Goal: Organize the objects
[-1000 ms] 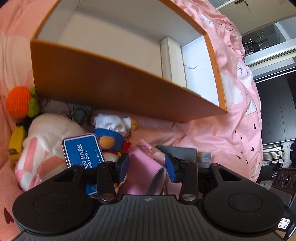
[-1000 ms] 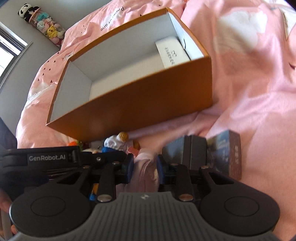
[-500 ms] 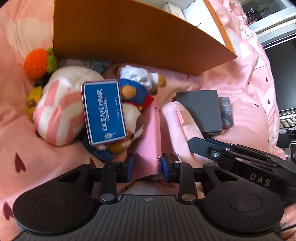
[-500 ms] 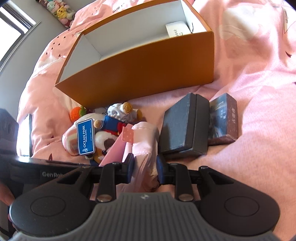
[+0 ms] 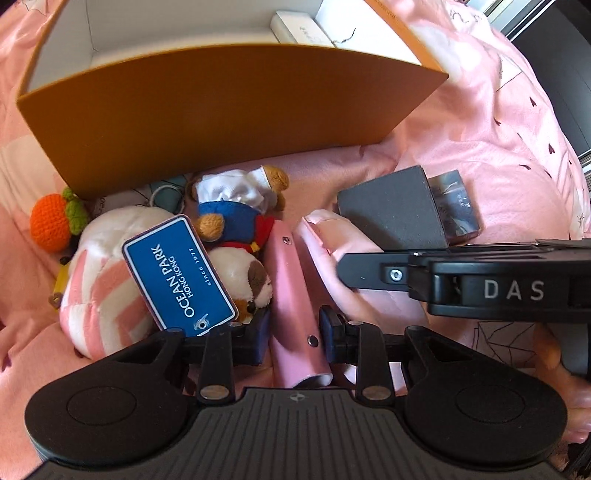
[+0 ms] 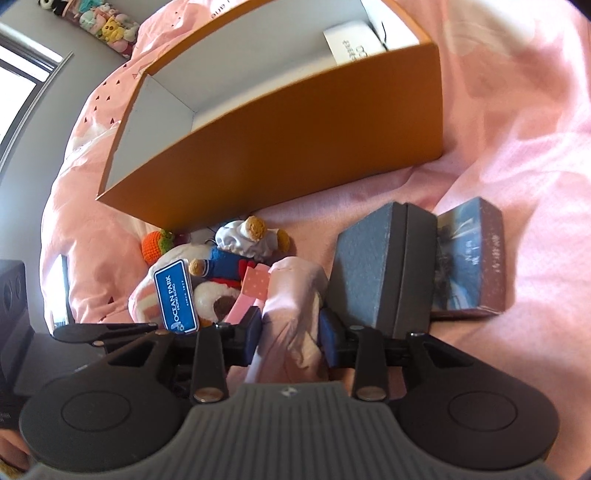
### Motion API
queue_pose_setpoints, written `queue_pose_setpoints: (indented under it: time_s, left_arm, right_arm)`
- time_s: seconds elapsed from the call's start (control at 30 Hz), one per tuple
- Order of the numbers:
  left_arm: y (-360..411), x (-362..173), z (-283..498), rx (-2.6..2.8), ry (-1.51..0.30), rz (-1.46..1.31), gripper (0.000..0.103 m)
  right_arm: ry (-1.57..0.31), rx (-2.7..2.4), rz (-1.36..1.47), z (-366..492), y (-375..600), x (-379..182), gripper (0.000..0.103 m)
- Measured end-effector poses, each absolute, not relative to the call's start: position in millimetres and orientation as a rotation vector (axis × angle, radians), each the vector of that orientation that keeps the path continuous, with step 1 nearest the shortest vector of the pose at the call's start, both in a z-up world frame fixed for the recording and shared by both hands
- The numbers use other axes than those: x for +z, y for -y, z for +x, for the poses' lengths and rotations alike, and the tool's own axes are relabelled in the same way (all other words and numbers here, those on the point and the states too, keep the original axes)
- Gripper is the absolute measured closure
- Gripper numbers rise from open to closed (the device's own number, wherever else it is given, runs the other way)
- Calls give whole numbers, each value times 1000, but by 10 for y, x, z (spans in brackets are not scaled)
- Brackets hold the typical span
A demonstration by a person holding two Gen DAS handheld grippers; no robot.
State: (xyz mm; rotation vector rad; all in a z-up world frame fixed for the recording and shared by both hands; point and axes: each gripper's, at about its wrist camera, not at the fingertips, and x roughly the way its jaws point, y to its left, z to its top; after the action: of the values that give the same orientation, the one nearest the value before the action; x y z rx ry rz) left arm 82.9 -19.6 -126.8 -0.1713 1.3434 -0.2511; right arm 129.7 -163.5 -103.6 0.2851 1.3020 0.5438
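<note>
Two pairs of tongs are seen closed on one pink pouch on a pink-quilted bed. Nearest the left camera, the left tongs [image 5: 293, 334] are pinched on the pink pouch [image 5: 291, 295] at its stiffer, riveted spine, whose long axis runs straight away from them toward the orange box. In the right view, the right tongs [image 6: 290, 338] are pressed onto the pouch's soft, bulging side [image 6: 295, 314], so the item is shared, with neither hand clearly nearer. The pouch is shown as pale pink, smooth along the spine and crumpled at the flap.

Just left of it, a striped plush toy [image 5: 107, 288] with a blue Ocean Park tag [image 5: 179, 273] and a small sailor bear [image 5: 240, 210] are piled together, an orange crocheted fruit [image 5: 50, 223] beyond. To the right, a dark grey box [image 6: 380, 266] lies touching a printed box [image 6: 469, 258].

Farthest off, the open orange box [image 6: 295, 122] stands nearly empty, a white carton [image 5: 299, 29] in one corner. A lift over its near wall is judged the likely next move.
</note>
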Motion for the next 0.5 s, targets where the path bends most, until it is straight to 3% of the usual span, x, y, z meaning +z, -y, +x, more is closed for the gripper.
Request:
queue_pose_setpoints:
  time_s: [0.23, 0.37, 0.5]
  left_arm:
    - [131, -1375, 839, -257, -1351, -221, 70]
    - [133, -1353, 783, -259, -1339, -217, 73]
    - [71, -1289, 706, -254, -1333, -229, 77]
  right_arm:
    - [-1311, 537, 255, 1290, 1490, -1098, 63]
    - [-1303, 545, 254, 1254, 1501, -1084, 74]
    - [-1280, 556, 252, 1168, 1576, -1003, 78]
